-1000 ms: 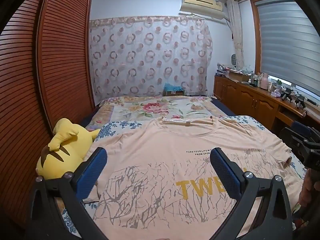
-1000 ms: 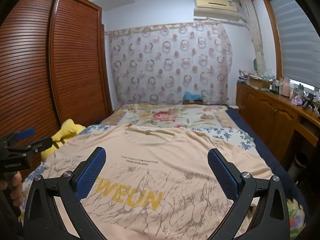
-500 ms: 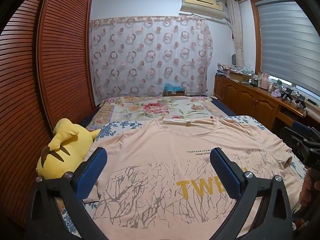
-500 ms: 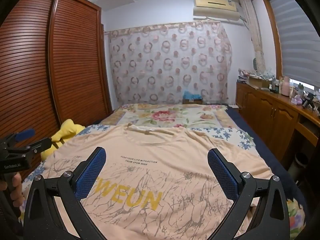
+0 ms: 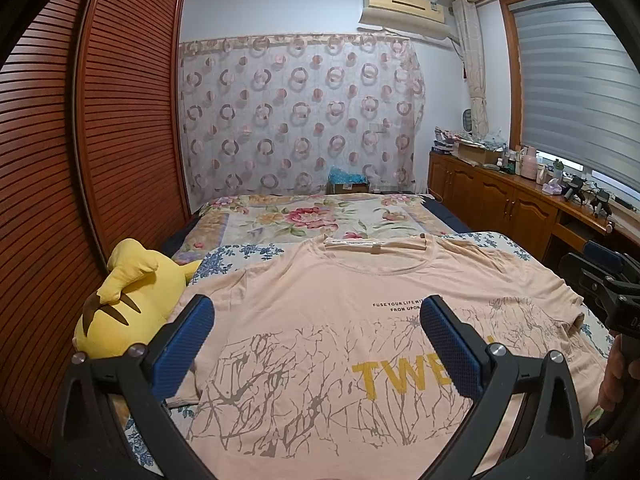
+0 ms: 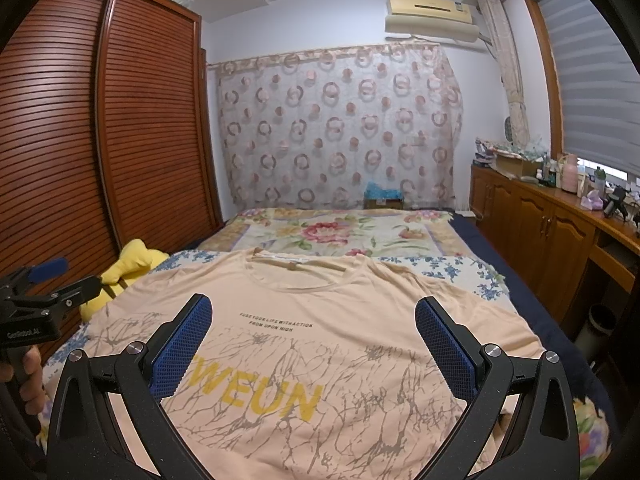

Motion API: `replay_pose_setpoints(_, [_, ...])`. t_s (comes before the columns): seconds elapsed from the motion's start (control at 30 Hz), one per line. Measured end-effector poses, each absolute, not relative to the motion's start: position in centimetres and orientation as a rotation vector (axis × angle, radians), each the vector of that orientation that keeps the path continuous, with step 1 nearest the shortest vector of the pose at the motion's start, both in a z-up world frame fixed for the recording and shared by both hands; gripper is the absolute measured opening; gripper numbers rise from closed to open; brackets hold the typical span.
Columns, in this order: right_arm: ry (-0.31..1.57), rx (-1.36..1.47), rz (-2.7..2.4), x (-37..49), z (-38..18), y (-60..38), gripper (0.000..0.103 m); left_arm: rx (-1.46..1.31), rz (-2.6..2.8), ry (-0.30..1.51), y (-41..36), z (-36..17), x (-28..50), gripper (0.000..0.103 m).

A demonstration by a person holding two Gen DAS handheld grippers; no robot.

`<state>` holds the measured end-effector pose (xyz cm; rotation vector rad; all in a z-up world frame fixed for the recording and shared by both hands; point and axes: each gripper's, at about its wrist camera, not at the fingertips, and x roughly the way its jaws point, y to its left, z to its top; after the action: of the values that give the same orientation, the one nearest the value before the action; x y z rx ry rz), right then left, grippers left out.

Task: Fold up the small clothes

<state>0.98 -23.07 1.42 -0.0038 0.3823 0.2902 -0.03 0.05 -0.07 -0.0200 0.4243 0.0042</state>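
- A peach shirt [image 5: 320, 320] lies spread flat, front up, on the bed [image 5: 320, 216]; collar toward the far end, hem toward the cameras; yellow letters and a grey branch print run across its chest.
- Left tongs [image 5: 316, 320] hang above the shirt's near half with jaws wide apart; nothing between the blue pads [image 5: 184, 344].
- Right tongs [image 6: 312, 316] likewise gape wide over the shirt, gripping nothing.
- Left view alone shows the whole yellow plush [image 5: 128, 304] at the bed's left edge, just beside the shirt's left sleeve; the right view catches only part of it, behind the other tool.
- Left view shows the shirt's right sleeve rumpled near the bed edge; the right tongs and a hand [image 5: 616, 376] show at its right border.
- Right view reads the fuller word "WEUN" and both lines of small text; the left view cuts them off behind a pad.
- Right view shows a hand [image 6: 28, 376] holding the left tongs at its left edge, and a bin [image 6: 596, 324] on the floor beside the counter [image 6: 560, 220].
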Motion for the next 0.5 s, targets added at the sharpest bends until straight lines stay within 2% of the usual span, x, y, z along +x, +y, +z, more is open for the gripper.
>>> replay_pose_setpoints(0.5, [0.38, -0.005, 0.29, 1.39, 1.29, -23.42, 0.103, -0.018, 0.002, 0.419, 0.55, 0.24, -0.2, 0.103])
